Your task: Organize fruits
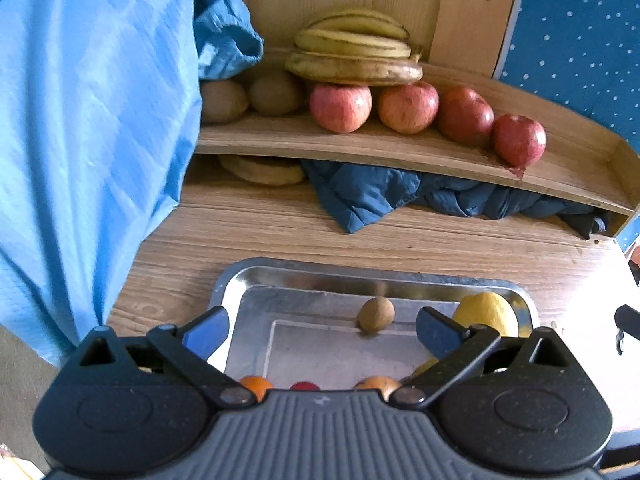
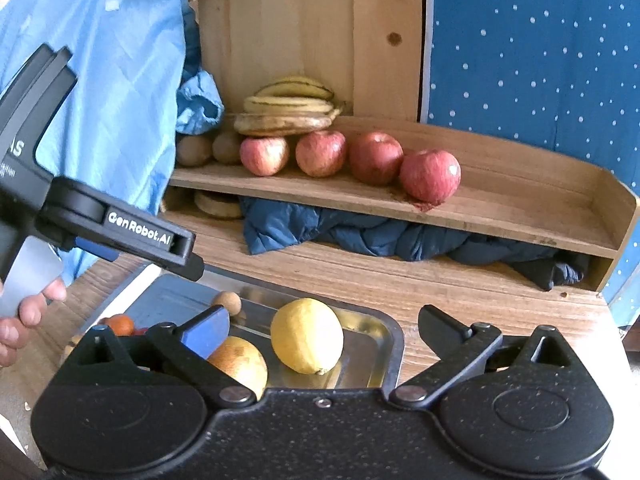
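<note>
In the left wrist view the left gripper (image 1: 322,330) stands wide and empty at the bottom, above the tray (image 1: 256,276) with a small brown fruit (image 1: 375,315) at its centre. In the right wrist view the right gripper (image 2: 323,334) is also wide and empty. A lemon (image 2: 307,335) lies in the tray between its fingers, and apples (image 2: 374,158) and bananas (image 2: 290,106) sit on the shelf (image 2: 520,204) in the upper middle.

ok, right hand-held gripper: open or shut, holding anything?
Open and empty. The right hand-held gripper has its jaws spread wide above the metal tray; the lemon lies between them in view, untouched.
</note>
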{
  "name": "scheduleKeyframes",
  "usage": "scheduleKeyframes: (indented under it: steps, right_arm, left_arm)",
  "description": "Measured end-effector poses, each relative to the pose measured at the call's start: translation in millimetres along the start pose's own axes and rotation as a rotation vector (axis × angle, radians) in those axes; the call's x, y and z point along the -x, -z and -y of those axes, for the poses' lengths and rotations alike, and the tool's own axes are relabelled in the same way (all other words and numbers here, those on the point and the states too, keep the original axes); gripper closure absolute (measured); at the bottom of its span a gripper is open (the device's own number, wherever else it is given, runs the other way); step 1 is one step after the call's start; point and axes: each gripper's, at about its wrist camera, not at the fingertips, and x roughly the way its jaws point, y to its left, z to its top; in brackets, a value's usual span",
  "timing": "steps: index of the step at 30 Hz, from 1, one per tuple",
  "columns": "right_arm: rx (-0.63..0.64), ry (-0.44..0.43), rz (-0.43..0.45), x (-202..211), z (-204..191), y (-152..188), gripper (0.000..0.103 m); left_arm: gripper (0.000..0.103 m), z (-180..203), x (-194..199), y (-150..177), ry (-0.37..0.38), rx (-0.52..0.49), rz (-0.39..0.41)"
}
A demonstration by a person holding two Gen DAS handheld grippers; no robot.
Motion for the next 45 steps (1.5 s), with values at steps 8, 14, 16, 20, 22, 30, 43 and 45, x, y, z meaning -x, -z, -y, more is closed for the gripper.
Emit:
scheduleKeyframes:
  steps: [8, 14, 16, 20, 22, 30, 43, 45]
  right_arm:
    - [0.021, 0.01, 0.025, 26.1, -5.8, 6.2, 0.001]
    - [0.02, 0.032, 0.054, 46.7, -9.0, 10.3, 0.001]
    - [0.016, 0.046, 0.066, 53.7, -9.1, 10.9, 0.001]
    - [0.004, 0.064, 0.085, 66.5, -9.3, 11.9, 0.001]
    - [-0.003, 0.065, 0.093, 72.2, -10.1, 12.9, 0.001]
    - [-0.04, 0.065, 0.111, 89.1, -15.8, 19.3, 0.001]
    - [-0.069, 0.046, 0.108, 100.9, -33.8, 30.4, 0.001]
    - [-0.069, 0.048, 0.107, 102.4, -36.7, 31.9, 0.001]
  left_arm:
    - [0.001, -4.8, 29.4, 21.9, -0.006, 0.017, 0.045]
    - [0.001, -13.2, 48.6, 36.5, -0.046, 0.044, 0.06]
    - [0.001, -17.1, 55.5, 41.6, -0.048, 0.058, 0.072]
    - [0.001, -23.4, 68.1, 51.0, -0.052, 0.072, 0.097]
    - [0.001, -26.1, 73.7, 55.5, -0.049, 0.072, 0.106]
    - [0.001, -33.9, 96.6, 72.1, -0.049, 0.052, 0.131]
    - [0.001, -40.3, 110.7, 89.8, -0.061, 0.012, 0.141]
    - [0.001, -41.5, 111.9, 91.5, -0.057, 0.011, 0.14]
